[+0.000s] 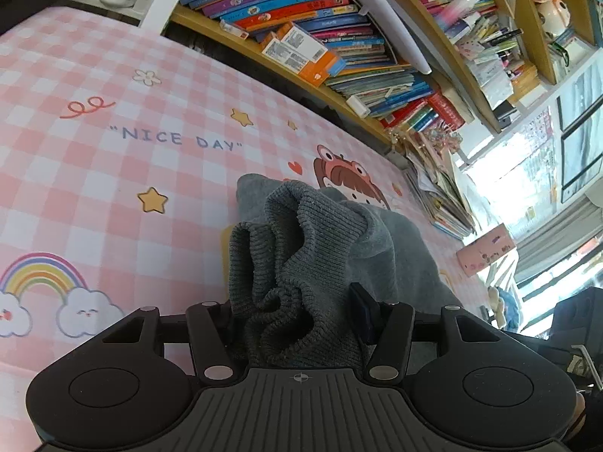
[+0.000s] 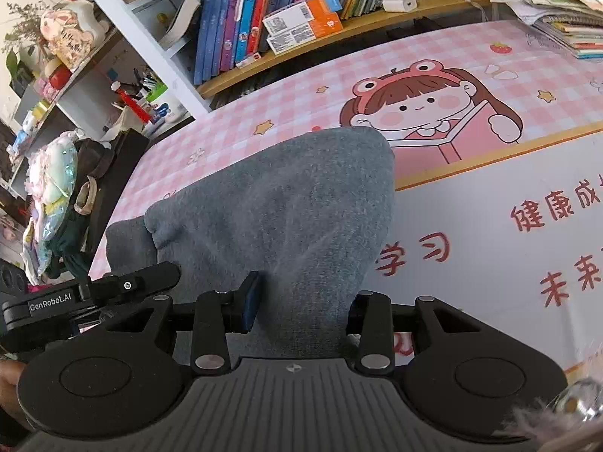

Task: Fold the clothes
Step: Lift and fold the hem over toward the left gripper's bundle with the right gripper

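Note:
A grey garment lies on the pink checked desk mat (image 1: 94,173). In the left wrist view its ribbed knit edge (image 1: 294,263) is bunched between the jaws of my left gripper (image 1: 297,312), which is shut on it. In the right wrist view the smooth grey cloth (image 2: 286,203) stretches away from my right gripper (image 2: 301,309), which is shut on its near edge. The left gripper's body (image 2: 113,290) shows at the left of the right wrist view, close beside the right one. The gripped edges are hidden by cloth.
A wooden bookshelf (image 2: 339,26) full of books runs along the back of the desk. Stacked books and papers (image 2: 565,11) sit at the far right of the mat (image 2: 490,196). A dark chair with bags (image 2: 68,196) stands off the left edge. A pink box (image 1: 486,252) lies on the mat.

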Motion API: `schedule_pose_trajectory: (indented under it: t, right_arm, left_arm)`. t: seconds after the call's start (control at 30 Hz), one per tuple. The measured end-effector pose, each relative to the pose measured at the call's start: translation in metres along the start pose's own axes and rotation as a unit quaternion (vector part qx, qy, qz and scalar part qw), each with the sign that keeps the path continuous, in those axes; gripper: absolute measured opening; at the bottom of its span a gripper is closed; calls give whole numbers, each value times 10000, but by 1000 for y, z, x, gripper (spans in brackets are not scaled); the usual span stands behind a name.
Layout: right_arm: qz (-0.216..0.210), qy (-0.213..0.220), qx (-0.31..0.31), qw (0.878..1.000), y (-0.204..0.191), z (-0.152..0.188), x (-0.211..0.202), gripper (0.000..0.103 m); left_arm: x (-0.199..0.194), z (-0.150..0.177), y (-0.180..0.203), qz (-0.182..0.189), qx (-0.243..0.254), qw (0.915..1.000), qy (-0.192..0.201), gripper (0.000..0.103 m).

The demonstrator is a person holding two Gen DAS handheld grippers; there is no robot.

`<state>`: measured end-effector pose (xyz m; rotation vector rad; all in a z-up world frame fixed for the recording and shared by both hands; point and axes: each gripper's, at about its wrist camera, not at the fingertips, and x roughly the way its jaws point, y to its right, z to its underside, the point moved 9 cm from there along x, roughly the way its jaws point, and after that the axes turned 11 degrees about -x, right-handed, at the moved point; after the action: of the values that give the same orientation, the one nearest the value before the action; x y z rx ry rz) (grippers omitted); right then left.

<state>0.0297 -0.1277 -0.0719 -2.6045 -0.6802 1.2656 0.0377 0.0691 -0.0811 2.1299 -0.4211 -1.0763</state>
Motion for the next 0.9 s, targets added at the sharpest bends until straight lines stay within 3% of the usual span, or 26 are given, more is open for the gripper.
schedule_pose_trajectory:
  t: [0.4,0.9]
  right_arm:
    - [277,144,-279,9991,-15,1,-11,35]
    - [52,287,-593,9978,58,-60,-10,35]
  left_arm:
    - [-2,-4,2,255,8,9997,18,54]
    - [57,-26,58,110,-101,9994,312,54]
